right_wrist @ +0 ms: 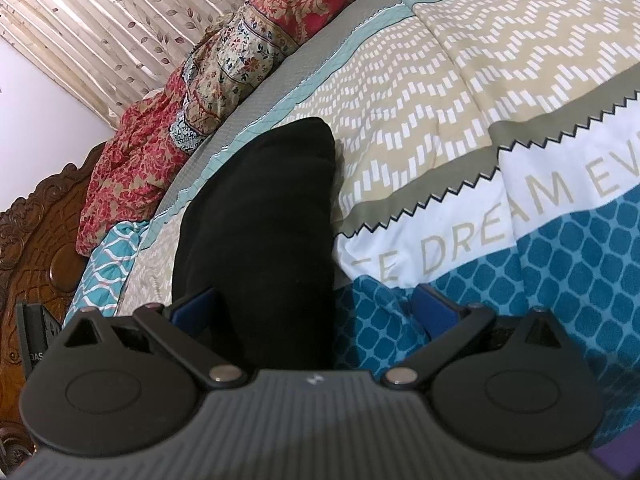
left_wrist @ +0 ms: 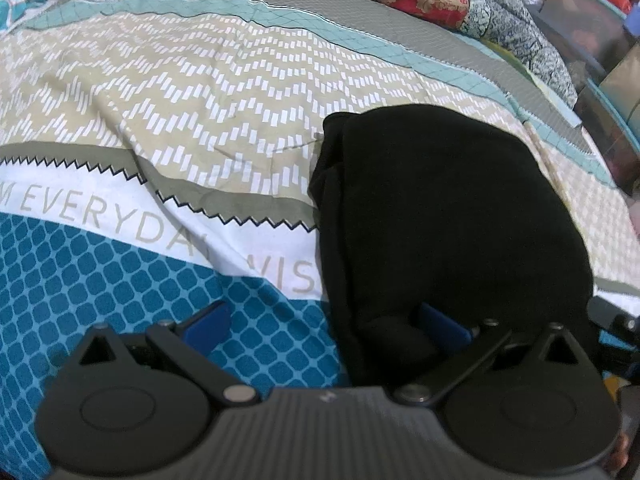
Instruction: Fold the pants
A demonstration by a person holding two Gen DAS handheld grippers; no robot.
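Observation:
The black pants (left_wrist: pixel 440 208) lie folded into a compact bundle on the patterned bedspread (left_wrist: pixel 180 112). My left gripper (left_wrist: pixel 324 324) is open, its blue pads wide apart; the pants' near edge lies between the fingers, by the right pad (left_wrist: pixel 442 326). In the right wrist view the pants (right_wrist: pixel 260 220) run away from me. My right gripper (right_wrist: pixel 316 312) is open too, with the pants' near end between its fingers, close to the left pad (right_wrist: pixel 196 306). Neither gripper pinches the cloth.
A rumpled floral quilt (right_wrist: pixel 224 52) lies along the far side of the bed. A carved wooden headboard (right_wrist: pixel 36 224) stands at the left of the right wrist view, with a curtain (right_wrist: pixel 100 12) behind. Boxes and clutter (left_wrist: pixel 600 52) sit beyond the bed's right edge.

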